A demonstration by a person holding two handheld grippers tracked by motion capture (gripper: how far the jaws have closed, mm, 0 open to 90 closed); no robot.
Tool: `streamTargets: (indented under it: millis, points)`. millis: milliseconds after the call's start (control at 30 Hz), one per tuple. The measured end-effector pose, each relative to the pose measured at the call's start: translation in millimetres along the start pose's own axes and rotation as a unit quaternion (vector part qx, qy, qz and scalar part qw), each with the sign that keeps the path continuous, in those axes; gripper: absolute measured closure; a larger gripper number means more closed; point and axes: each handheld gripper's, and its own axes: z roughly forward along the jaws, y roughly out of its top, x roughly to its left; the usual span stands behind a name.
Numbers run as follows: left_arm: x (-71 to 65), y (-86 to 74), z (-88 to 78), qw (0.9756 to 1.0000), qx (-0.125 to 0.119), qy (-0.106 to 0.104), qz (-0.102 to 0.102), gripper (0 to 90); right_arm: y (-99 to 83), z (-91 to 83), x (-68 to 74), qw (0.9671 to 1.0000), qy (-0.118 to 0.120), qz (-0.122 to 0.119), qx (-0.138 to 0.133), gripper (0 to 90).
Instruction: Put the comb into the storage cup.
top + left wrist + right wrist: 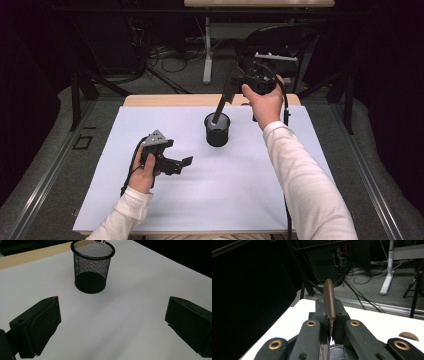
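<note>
Brown-handled knife (329, 300), one item, was clamped in the right gripper (239, 81), whose jaws were fully closed on it near where handle met blade. In the high view it (223, 102) slanted down with its pale tip inside the mouth of the black mesh cup (217, 130); in the right gripper view the handle rose upright between the jaws, a toothed edge visible below it. Judged stiff and light, smooth on the handle and so apt to pivot in a narrow grip; best held on the handle close to the blade, never on the edge.

Mesh cup: cylindrical, wire, upright (92, 267) near the middle-rear of the white tabletop (225, 200); likely light enough to tip if the blade pushed its rim.

Left gripper (181, 163): rested low on the tabletop, well apart from the cup, jaws wide open and holding nothing.

Markings: no brand, label or legible writing could be made out on any item.
</note>
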Motion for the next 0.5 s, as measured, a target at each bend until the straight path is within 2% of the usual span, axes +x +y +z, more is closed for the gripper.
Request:
streamTargets:
  millis: [500]
  points:
    - [0.8,0.0,-0.3,1.0,-0.001,0.001,0.001,0.6,-0.5,12.1,-15.4,0.999,-0.038,0.021,-0.008,86.4]
